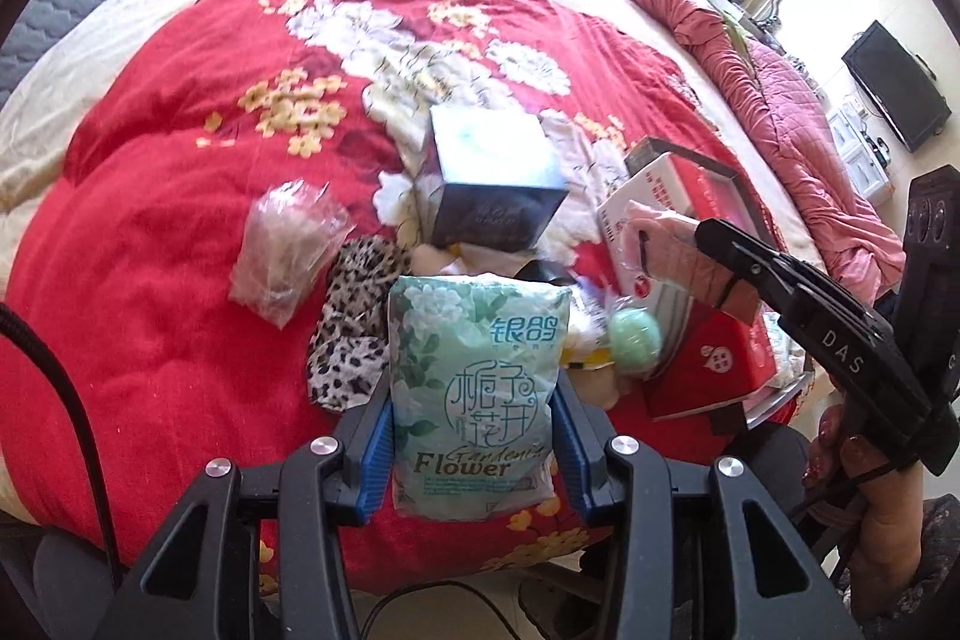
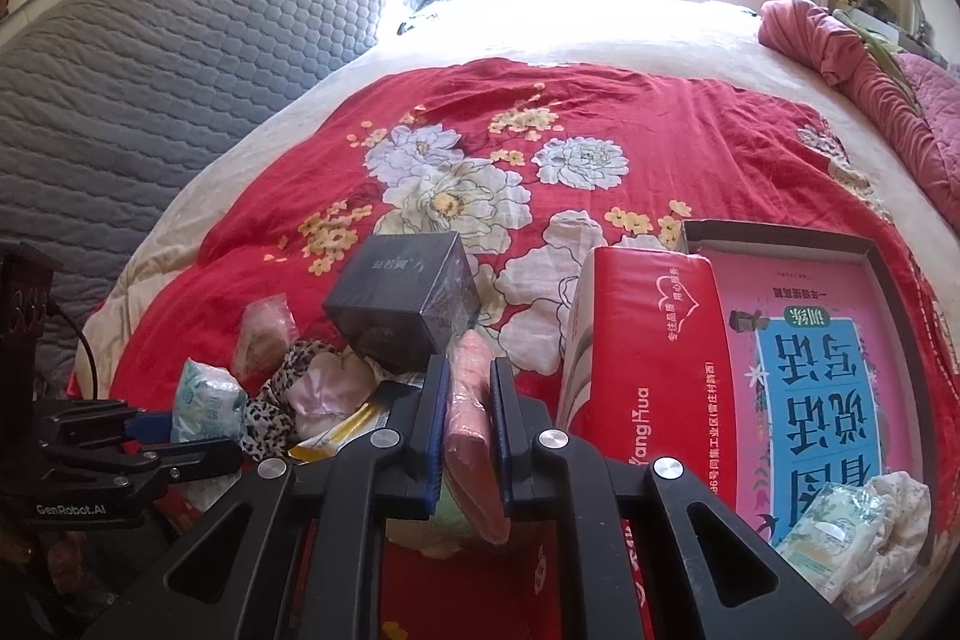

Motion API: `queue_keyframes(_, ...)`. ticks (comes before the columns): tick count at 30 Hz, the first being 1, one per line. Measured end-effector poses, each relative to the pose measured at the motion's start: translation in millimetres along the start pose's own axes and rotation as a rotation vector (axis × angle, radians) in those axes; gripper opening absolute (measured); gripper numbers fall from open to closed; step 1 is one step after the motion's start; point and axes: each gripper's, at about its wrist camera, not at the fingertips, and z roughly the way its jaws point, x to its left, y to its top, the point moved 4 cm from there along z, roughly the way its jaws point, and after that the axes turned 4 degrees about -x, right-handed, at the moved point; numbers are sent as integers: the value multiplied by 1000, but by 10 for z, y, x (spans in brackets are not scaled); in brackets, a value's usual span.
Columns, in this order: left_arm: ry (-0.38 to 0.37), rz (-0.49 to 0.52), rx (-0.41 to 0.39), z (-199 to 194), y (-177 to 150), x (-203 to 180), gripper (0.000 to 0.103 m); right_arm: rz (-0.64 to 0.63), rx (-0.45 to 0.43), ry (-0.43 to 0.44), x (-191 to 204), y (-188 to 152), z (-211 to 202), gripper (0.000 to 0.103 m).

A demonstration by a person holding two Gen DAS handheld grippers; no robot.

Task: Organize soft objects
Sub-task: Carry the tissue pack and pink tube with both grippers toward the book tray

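I have the left gripper (image 1: pixel 471 436) clamped on the green tissue pack (image 1: pixel 474 400) at lower centre of its view, and the right gripper (image 2: pixel 468 436) pinched narrow on a pink soft packet (image 2: pixel 474 430), both clear of the pile. I judge the next move is carrying each to the open box (image 2: pixel 888 256) at right, where a similar pack already lies. Work surface: red floral quilt (image 2: pixel 690 124) on a bed, window at upper right.

The right tongs (image 2: pixel 470 403) clamp a pink soft packet (image 2: pixel 471 421) above the red floral quilt (image 2: pixel 660 124).
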Motion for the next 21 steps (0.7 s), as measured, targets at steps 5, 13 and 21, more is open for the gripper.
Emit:
queue_keyframes(5, -11, 40, -35, -118, 124, -187, 46, 12, -40, 8, -23, 91, -177, 13)
queue_keyframes(13, -37, 100, -80, -251, 324, -534, 46, 20, -93, 11, -70, 220, -443, 13)
queue_keyframes(21, -53, 170, -106, -302, 448, -912, 46, 65, -134, -6, -245, 234, -667, 13)
